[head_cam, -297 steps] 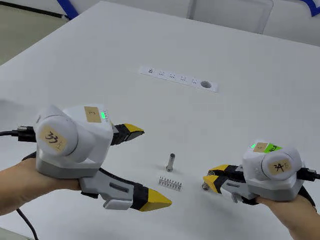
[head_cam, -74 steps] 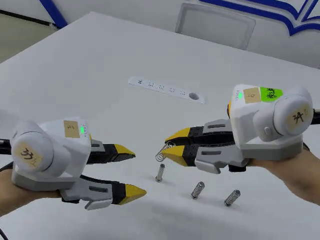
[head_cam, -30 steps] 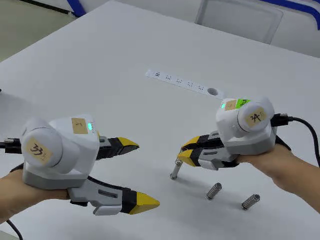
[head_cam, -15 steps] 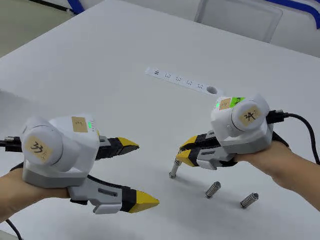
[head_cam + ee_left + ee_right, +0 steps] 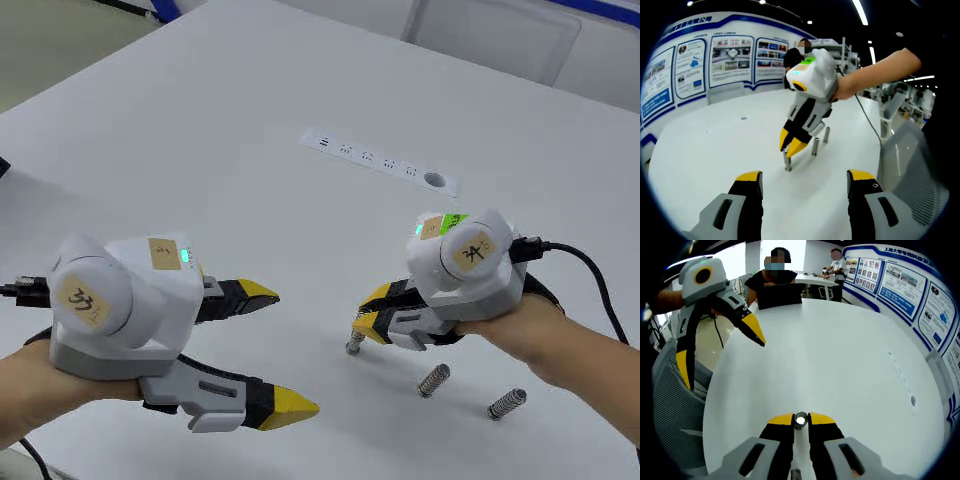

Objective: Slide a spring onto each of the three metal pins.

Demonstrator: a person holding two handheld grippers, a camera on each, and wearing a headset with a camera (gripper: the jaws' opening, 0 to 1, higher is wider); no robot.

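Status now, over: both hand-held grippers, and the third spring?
Right hand-held gripper shut on small steel coil spring, at upright metal pin. Left hand-held gripper open, hovering. Two other pins already sprung. Nothing in the way.

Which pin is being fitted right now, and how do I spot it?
On the white table, look on the near side of the power strip for the right hand-held gripper. The pin stands directly under its yellow tips, which pinch a spring over it. Its neighbours, the middle pin and the far-right pin, stand untouched.
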